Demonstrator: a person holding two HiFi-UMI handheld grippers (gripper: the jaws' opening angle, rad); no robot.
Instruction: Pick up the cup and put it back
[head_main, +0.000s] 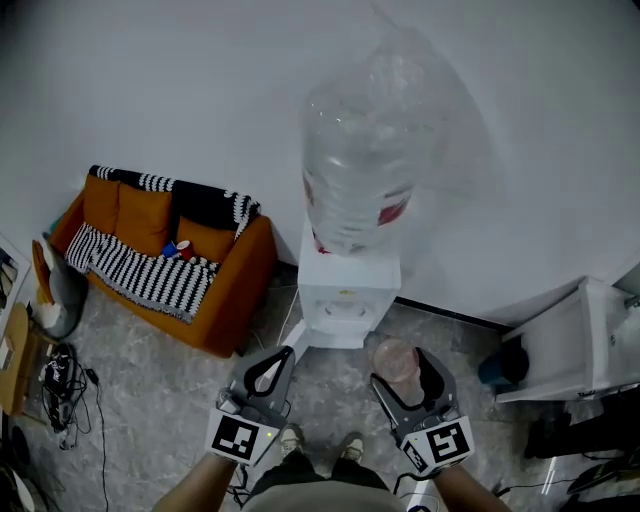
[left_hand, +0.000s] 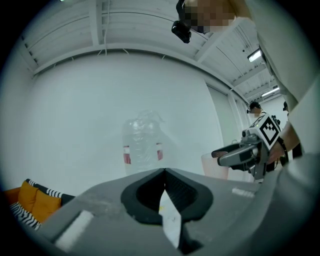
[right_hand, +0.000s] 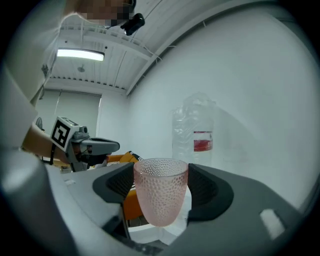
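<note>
Between the pads of the right hand-held gripper (head_main: 404, 378), a pink dimpled cup (right_hand: 161, 194) is pinched by its upper wall, upright, mouth upward, with its foot hanging free below the jaws. The jaws are spread wide because the cup is wide. The pads are seen pressed on both of its sides and nothing supports it from below, so the grip is judged to carry its whole weight. The upright pose is presumably chosen so that the cup can be set down on its foot without being turned.

Ahead of this gripper and slightly to its left, a white water dispenser (head_main: 345, 300) is seen, topped by a large clear bottle (head_main: 360, 170). The cup is held apart from it, above the floor (head_main: 150, 400). Where the cup is to be returned cannot be told from the views.

To the left of the right gripper, level with it and well apart from the cup, the left hand-held gripper (left_hand: 164, 172) is carried with its jaw tips pressed together and nothing between them. It is judged to be held aside so that the cup's path is left free. Farther to the left of that gripper, an orange sofa (head_main: 160, 245) with a striped throw stands against the wall and takes no part.

The task is judged to be midway: the cup is lifted, its return not yet made.
</note>
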